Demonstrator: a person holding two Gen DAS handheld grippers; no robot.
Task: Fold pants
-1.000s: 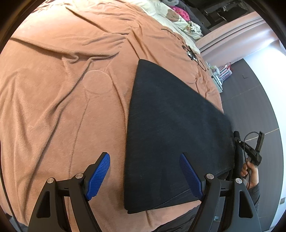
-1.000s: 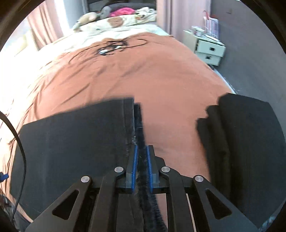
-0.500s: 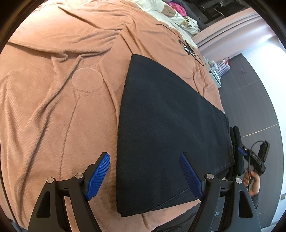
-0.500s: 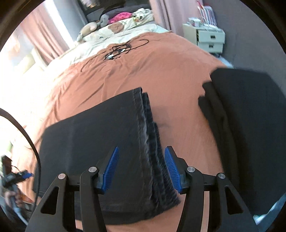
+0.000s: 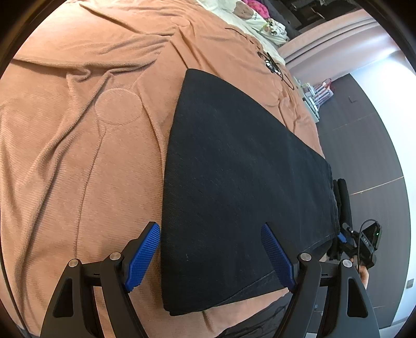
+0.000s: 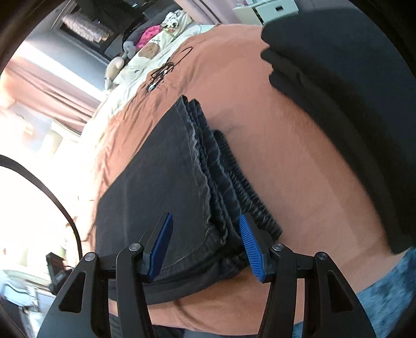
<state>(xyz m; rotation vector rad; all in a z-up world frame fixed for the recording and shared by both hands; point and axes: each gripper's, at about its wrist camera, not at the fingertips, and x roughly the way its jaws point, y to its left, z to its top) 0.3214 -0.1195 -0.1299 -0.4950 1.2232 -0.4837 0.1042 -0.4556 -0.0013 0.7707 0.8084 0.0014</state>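
Note:
Dark folded pants (image 5: pixel 247 169) lie flat on the orange bedspread (image 5: pixel 78 130). My left gripper (image 5: pixel 209 228) hovers open over their near end, and its blue pads touch no cloth. In the right wrist view the pants (image 6: pixel 156 182) show stacked layers and a ribbed waistband (image 6: pixel 249 192) along their right edge. My right gripper (image 6: pixel 206 218) stands open above that edge, straddling the layers without pressing on them. In the left wrist view the right gripper's body (image 5: pixel 364 241) shows at the pants' far right side, held by a hand.
A second pile of dark folded clothing (image 6: pixel 351 91) lies on the bed right of the pants. A black cable tangle (image 6: pixel 161 72) rests farther up the bedspread, with pillows and soft toys (image 6: pixel 150 49) beyond. A white nightstand (image 6: pixel 270 10) stands past the bed.
My right gripper let go of the pants' edge and opened. It then pulled back and rolled, so the pants lie flat under it. The left gripper stayed open and hardly moved.

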